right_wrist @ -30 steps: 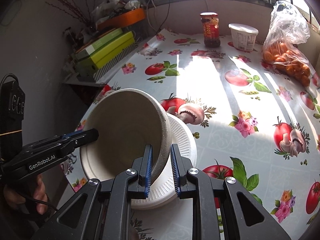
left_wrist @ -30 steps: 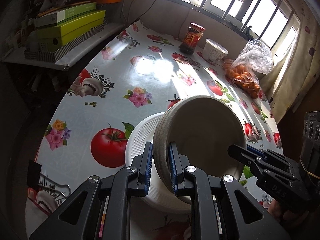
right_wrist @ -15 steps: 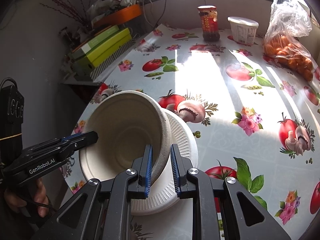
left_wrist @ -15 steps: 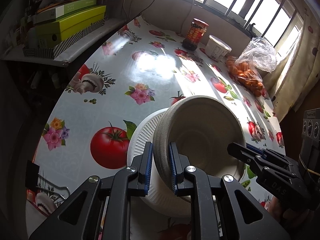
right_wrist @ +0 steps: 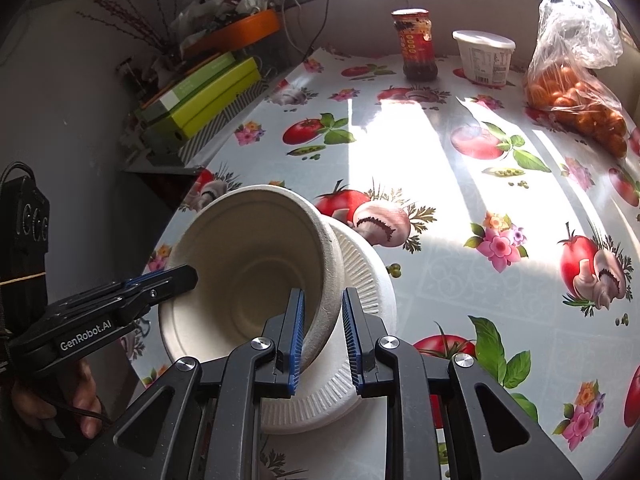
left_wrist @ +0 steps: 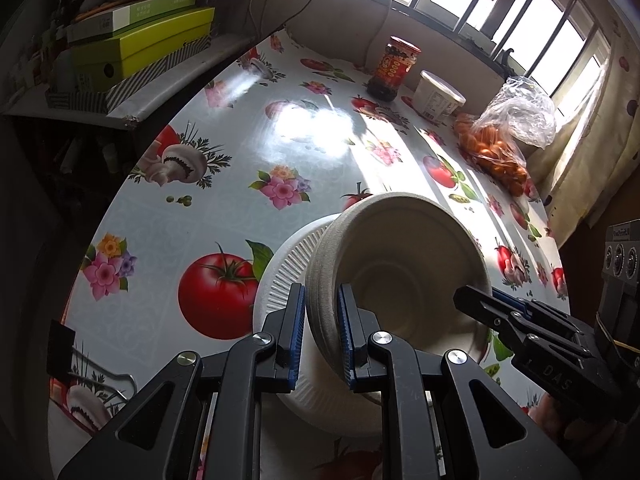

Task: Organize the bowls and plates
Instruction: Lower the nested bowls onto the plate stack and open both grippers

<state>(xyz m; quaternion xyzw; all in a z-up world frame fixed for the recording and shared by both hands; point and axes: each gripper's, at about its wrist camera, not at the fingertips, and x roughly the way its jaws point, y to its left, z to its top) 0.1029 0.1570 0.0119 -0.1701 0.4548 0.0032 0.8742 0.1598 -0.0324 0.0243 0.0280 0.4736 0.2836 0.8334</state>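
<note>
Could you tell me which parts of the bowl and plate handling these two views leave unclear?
- Left wrist view: whether the bowl touches the plate; the bowl's own wall hides its underside.
- Right wrist view: the plate's near-left part, covered by the bowl and the right tongs.
- Either view: whether one bowl or several nested; the rim ridges are too fine.
- Right wrist view: the left tongs tips, seen edge-on.
</note>
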